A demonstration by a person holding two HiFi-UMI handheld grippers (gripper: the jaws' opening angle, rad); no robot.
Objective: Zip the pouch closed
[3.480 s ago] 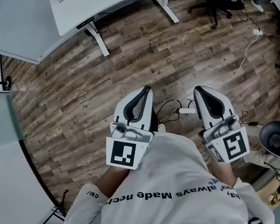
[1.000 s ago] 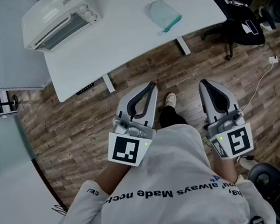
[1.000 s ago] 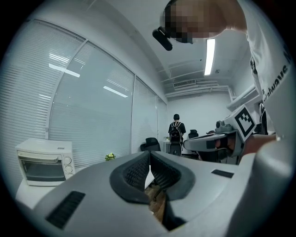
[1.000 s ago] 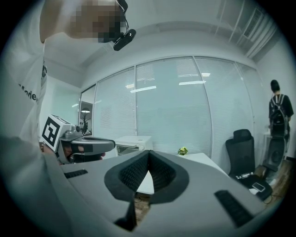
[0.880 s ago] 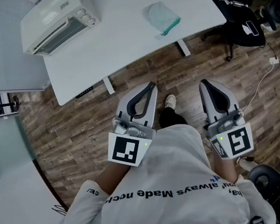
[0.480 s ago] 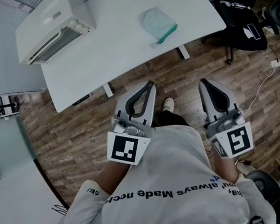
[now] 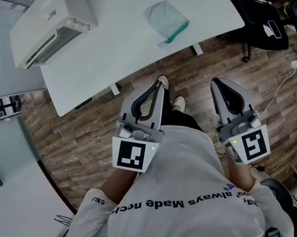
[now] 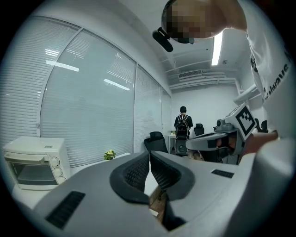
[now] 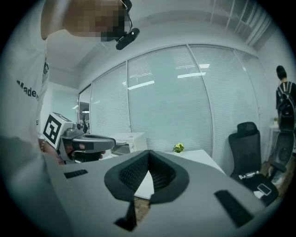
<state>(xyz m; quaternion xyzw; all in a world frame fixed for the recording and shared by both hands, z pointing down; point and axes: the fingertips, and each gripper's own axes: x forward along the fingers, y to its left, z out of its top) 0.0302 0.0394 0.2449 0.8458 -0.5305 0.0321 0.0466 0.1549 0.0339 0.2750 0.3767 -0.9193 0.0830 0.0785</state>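
Both claws are shut and empty. On your left claw (image 8: pixel 149 158) the pads meet at the tips with no gap and nothing between them. Your right claw (image 9: pixel 148 155) is the same, tips pressed together and holding nothing. You're holding them side by side in front of your chest, apart from each other, both pointing roughly level toward the worktop (image 7: pixel 126 46).

The pouch (image 7: pixel 167 19) lies flat on the worktop, ahead of both claws and well apart from them. It sits between the lines the two claws point along, a bit closer to the right claw's line. It's pale and see-through, with a green strip along the edge nearest you. I can't tell from here whether the zip is open. Neither claw touches it.

Other things around the claws:
- A toaster oven (image 7: pixel 47 24) is on the same worktop, ahead and left of the left claw, well apart from the pouch.
- A small plant (image 9: pixel 178 147) stands on the worktop, ahead of the right claw.
- The wood floor (image 7: pixel 79 137) is under both claws. One shoe (image 7: pixel 163 81) is just past the left claw's tip and the other shoe (image 7: pixel 178 103) is between the claws.
- An office chair (image 7: pixel 257 11) is ahead and right of the right claw, beside the worktop's end.
- A white cable (image 7: pixel 277 86) runs along the floor to the right of the right claw.
- A person with a backpack (image 8: pixel 183 124) stands far beyond the left claw.
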